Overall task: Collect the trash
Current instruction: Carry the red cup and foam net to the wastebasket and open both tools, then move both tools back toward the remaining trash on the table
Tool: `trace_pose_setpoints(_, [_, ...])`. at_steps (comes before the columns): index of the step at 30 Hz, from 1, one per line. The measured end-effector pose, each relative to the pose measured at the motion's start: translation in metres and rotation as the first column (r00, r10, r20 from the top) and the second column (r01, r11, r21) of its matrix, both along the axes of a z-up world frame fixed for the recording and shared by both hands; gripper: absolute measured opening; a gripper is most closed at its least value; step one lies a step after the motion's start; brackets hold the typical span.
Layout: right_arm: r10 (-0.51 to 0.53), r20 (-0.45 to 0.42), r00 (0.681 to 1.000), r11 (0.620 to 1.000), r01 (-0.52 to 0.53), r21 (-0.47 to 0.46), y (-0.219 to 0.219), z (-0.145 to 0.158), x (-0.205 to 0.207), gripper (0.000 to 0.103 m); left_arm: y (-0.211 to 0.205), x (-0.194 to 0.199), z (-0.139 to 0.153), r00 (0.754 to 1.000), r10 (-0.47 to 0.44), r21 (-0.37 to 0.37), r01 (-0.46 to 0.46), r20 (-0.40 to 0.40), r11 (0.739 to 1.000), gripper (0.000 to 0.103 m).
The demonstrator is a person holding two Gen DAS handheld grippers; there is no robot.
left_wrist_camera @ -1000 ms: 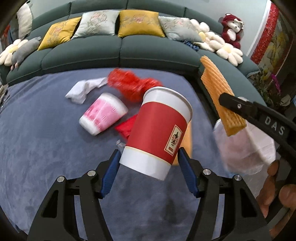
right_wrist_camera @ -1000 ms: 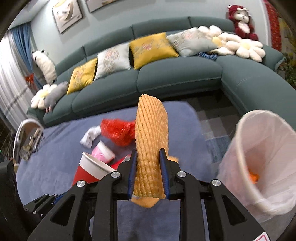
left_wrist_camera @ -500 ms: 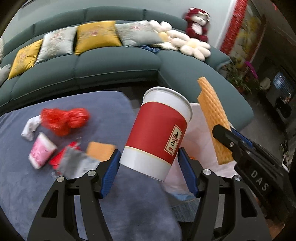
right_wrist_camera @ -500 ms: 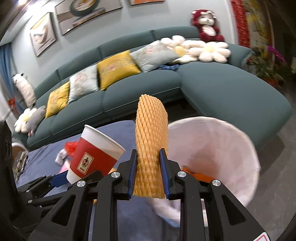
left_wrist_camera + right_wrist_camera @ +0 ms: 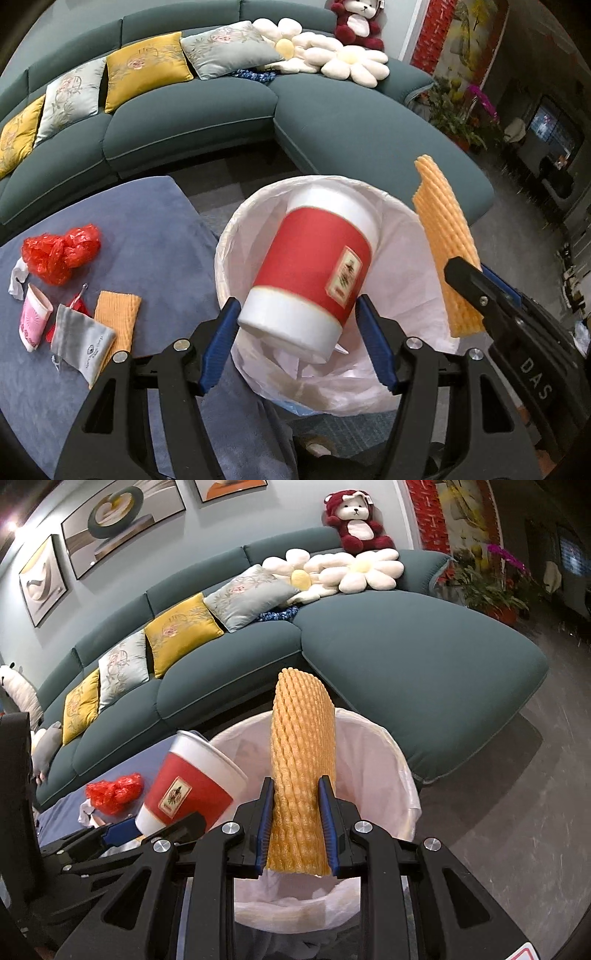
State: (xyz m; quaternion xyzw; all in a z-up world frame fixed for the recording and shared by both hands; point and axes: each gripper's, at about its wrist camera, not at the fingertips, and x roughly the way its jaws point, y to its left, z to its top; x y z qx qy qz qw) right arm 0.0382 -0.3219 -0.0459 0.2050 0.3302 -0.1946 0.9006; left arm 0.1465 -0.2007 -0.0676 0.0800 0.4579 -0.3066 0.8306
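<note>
My left gripper (image 5: 297,317) stands over the white-lined trash bin (image 5: 236,236). The red and white paper cup (image 5: 314,273) sits between its blue pads, blurred, with a gap at the right pad; whether the pads still hold it I cannot tell. The cup also shows in the right wrist view (image 5: 188,786). My right gripper (image 5: 297,812) is shut on an orange foam net sleeve (image 5: 301,775) and holds it upright over the bin (image 5: 388,775). The sleeve also shows in the left wrist view (image 5: 447,243).
On the blue rug (image 5: 155,229) at the left lie a red plastic bag (image 5: 61,253), a pink cup (image 5: 33,319), a grey pouch (image 5: 83,341), another orange foam sleeve (image 5: 116,321) and a white tissue (image 5: 18,277). A teal sofa (image 5: 351,122) curves behind the bin.
Both grippers have swung right from the rug to above the bin. The cup now sits looser and blurred between the left pads. The right gripper still grips the sleeve.
</note>
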Motion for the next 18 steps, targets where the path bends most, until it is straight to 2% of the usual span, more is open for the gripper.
trace_pose_setpoints(2, [0.004,0.000,1.000,1.000,-0.004,0.005,0.001,-0.003,0.001,0.028,0.000,0.002,-0.001,1.000,0.017,0.006,-0.017,-0.004,1.000,0.072])
trace_pose_setpoints(7, [0.002,0.012,1.000,1.000,-0.002,0.004,0.001,-0.003,0.003,0.036,0.008,0.006,0.000,0.997,0.078,0.010,-0.078,0.000,0.997,0.082])
trace_pose_setpoints(11, [-0.004,0.021,1.000,1.000,0.004,0.003,0.002,-0.002,0.004,0.044,0.016,0.007,0.001,0.995,0.097,0.011,-0.097,0.016,0.995,0.085])
trace_pose_setpoints(18, [0.016,0.027,1.000,1.000,-0.016,-0.004,0.013,0.005,0.007,0.045,0.029,0.008,0.005,0.994,0.108,0.013,-0.108,0.027,0.994,0.086])
